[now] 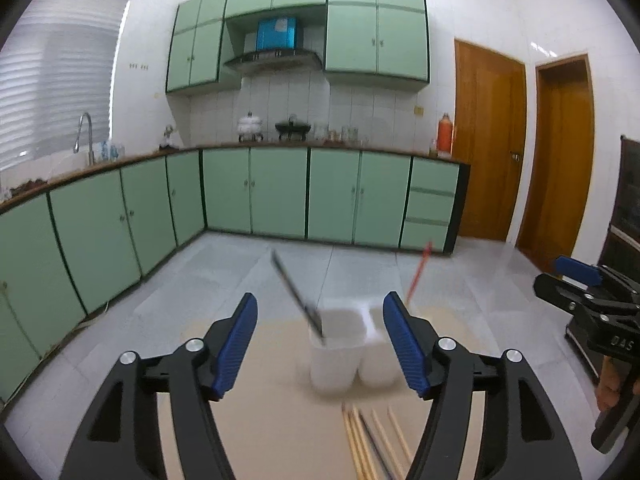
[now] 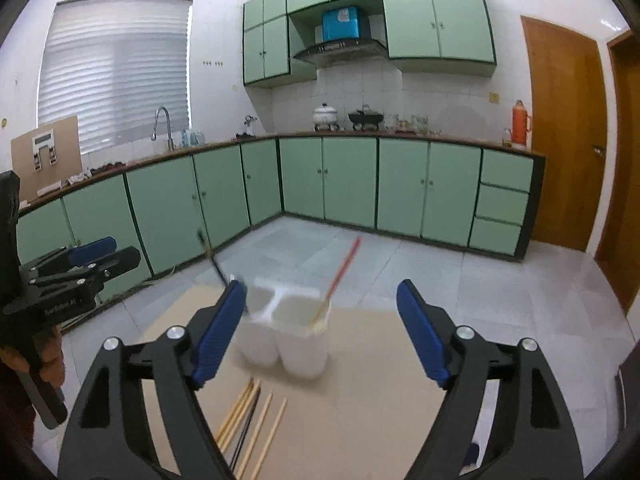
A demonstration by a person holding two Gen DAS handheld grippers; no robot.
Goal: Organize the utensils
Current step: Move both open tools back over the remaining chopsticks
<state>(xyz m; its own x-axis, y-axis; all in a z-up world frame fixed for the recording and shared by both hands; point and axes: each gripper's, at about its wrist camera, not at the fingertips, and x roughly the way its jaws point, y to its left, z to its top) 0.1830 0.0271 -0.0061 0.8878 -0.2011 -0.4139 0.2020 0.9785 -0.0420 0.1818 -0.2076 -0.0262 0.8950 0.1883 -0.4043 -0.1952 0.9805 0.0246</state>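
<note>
A white two-cup holder (image 1: 340,356) (image 2: 300,340) stands on the beige tabletop (image 1: 260,420). A black chopstick (image 1: 294,292) (image 2: 212,256) leans out of its left cup. A red chopstick (image 1: 418,272) (image 2: 342,272) leans out of its right cup. Several loose chopsticks (image 1: 368,440) (image 2: 252,420), mostly pale wood with a dark one among them, lie on the table in front of the holder. My left gripper (image 1: 320,300) is open and empty, just short of the holder. My right gripper (image 2: 322,286) is open too, with nothing between its fingers.
Each gripper shows at the edge of the other's view, the right gripper (image 1: 580,280) and the left gripper (image 2: 92,256), with a hand on each handle. Beyond the table's far edge are grey floor tiles, green base cabinets (image 1: 276,192) and wooden doors (image 1: 488,140).
</note>
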